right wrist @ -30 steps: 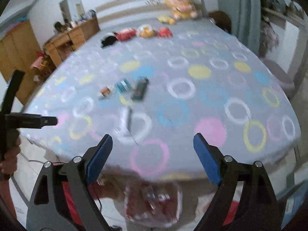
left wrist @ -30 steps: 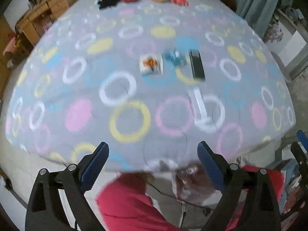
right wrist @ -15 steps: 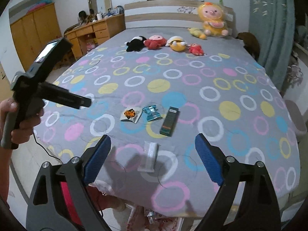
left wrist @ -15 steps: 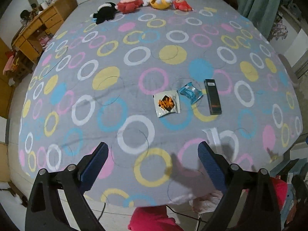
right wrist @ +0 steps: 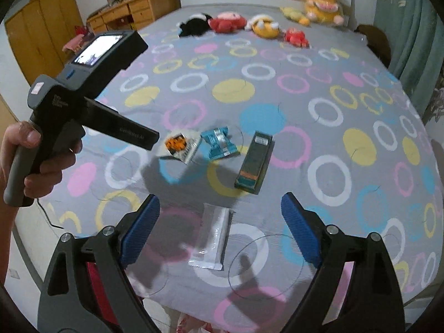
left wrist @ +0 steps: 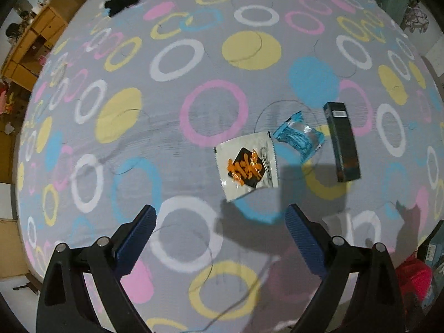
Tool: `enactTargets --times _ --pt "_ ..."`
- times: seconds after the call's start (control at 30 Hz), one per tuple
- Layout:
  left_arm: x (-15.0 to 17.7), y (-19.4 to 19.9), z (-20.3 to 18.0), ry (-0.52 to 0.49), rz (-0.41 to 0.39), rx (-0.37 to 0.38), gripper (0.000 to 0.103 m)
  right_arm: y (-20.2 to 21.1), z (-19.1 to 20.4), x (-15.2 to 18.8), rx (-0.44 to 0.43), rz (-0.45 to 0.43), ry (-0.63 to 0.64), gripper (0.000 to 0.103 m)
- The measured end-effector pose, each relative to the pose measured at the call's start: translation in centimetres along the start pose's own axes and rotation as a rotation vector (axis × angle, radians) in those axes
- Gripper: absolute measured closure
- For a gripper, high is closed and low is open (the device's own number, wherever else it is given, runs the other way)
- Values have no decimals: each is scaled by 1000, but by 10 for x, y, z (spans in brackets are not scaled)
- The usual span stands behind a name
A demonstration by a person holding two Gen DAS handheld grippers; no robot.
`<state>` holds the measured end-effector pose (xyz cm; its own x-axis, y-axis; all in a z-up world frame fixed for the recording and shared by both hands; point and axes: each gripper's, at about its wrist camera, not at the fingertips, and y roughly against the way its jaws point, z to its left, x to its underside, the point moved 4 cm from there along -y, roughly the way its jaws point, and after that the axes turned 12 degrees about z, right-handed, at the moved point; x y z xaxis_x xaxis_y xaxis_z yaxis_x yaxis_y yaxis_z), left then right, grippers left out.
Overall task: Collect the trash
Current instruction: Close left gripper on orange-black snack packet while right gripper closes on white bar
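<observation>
Trash lies on a grey bed sheet with coloured rings (left wrist: 172, 127). A white snack packet with orange print (left wrist: 247, 166) (right wrist: 180, 145), a crumpled blue wrapper (left wrist: 298, 134) (right wrist: 220, 143), a dark green box (left wrist: 342, 141) (right wrist: 254, 162) and a white wrapper (right wrist: 213, 238) lie apart. My left gripper (left wrist: 220, 224) is open above the sheet, just short of the white packet; its body shows in the right wrist view (right wrist: 91, 88). My right gripper (right wrist: 220, 222) is open over the white wrapper.
Several plush toys (right wrist: 249, 25) line the far end of the bed. A wooden desk (right wrist: 133, 8) and wardrobe (right wrist: 38, 38) stand left, a green curtain (right wrist: 408, 22) right. A red item (left wrist: 413, 277) and a plastic bag (right wrist: 191, 324) sit below the near edge.
Both grippers have moved forward over the bed and closer to the trash. The left gripper now hovers near the white packet; the right has come over the white wrapper. Both stay open.
</observation>
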<state>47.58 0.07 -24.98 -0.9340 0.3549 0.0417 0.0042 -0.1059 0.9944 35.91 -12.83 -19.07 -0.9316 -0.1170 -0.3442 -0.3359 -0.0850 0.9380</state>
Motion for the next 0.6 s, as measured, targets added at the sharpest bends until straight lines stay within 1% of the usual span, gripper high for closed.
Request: enactTargets --times 0.17,0.37,0.47,0.57,0.6 --pt "-23 -40 -1 10 53 25 11 -47 -7 2 20 73 -7 16" --pt "-41 -72 -7 7 81 46 11 -96 -15 14 14 161 -22 16" --pt "-46 -82 -11 1 86 27 11 -114 -13 22 15 193 -15 16" --pt "-50 -92 -15 1 89 46 11 -131 -13 30 21 224 -9 16" --pt "-51 -92 -14 4 81 50 11 -135 -13 32 8 230 -12 16"
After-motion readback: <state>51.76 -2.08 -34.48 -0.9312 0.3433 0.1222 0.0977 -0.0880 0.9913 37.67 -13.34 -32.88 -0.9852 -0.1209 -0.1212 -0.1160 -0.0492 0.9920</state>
